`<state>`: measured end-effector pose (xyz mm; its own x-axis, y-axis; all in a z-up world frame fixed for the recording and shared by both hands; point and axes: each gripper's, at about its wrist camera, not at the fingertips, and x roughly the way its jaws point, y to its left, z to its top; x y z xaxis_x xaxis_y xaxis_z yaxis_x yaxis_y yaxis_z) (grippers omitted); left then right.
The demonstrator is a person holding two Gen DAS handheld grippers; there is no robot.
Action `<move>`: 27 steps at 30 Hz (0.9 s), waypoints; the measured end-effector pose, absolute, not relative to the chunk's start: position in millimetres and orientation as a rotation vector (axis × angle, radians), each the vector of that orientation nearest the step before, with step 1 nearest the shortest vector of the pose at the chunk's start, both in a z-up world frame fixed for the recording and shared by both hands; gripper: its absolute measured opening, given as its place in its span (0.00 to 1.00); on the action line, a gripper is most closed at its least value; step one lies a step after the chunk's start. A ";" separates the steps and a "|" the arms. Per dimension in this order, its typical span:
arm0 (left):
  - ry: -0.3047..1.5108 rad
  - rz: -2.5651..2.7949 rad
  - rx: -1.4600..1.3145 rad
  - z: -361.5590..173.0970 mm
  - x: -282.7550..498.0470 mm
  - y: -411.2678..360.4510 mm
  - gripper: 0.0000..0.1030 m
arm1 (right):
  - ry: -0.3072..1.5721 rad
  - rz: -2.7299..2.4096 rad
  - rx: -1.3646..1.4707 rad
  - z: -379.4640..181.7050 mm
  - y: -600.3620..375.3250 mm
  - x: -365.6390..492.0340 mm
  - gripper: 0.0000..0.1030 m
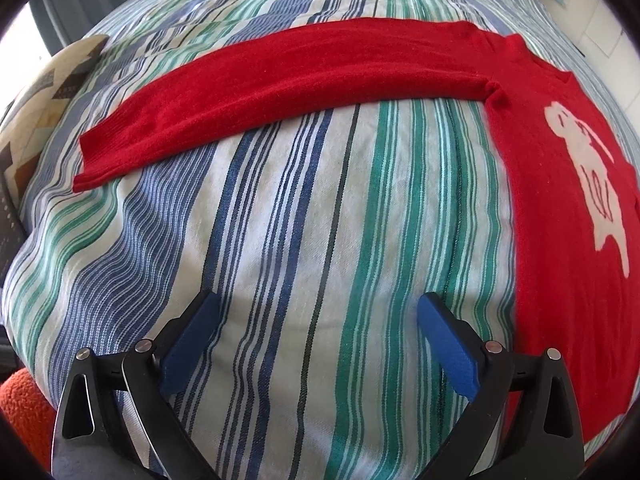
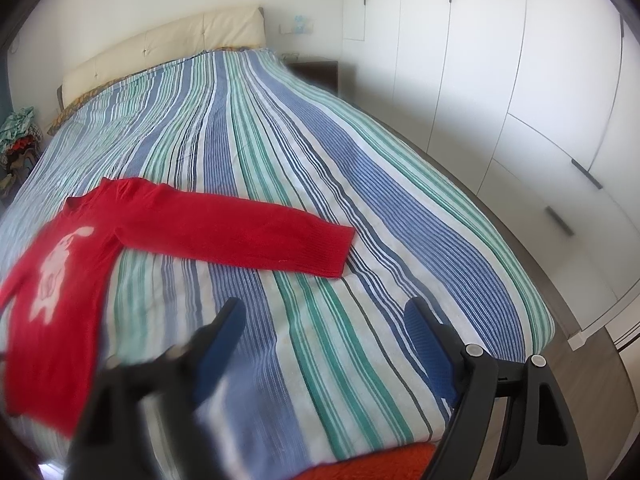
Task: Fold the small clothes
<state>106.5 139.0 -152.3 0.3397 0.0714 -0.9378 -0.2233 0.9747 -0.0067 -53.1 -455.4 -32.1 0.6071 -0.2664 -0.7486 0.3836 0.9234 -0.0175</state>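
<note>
Red sweater (image 1: 560, 208) lies flat on striped bedspread (image 1: 280, 240), sleeves spread, no fold visible. Left gripper (image 1: 316, 340) and right gripper (image 2: 324, 344) gape empty. All folding remains.

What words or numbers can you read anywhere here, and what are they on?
None can be read.
Sweater: only a white animal picture, no letters.
Bedspread: only stripes.
Wall plate beside the headboard: too small and blurred to tell if it carries any marks.
Wardrobe: plain doors, no labels.
</note>
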 end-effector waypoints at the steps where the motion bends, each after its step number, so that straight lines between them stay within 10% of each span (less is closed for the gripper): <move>1: 1.212 0.194 -0.146 -152.6 107.1 139.8 0.98 | 0.838 -0.378 0.149 -32.1 -455.4 -53.1 0.79; 27: 1.199 0.233 -0.103 -155.4 108.2 131.4 1.00 | 0.826 -0.399 0.160 -32.4 -457.8 -54.7 0.79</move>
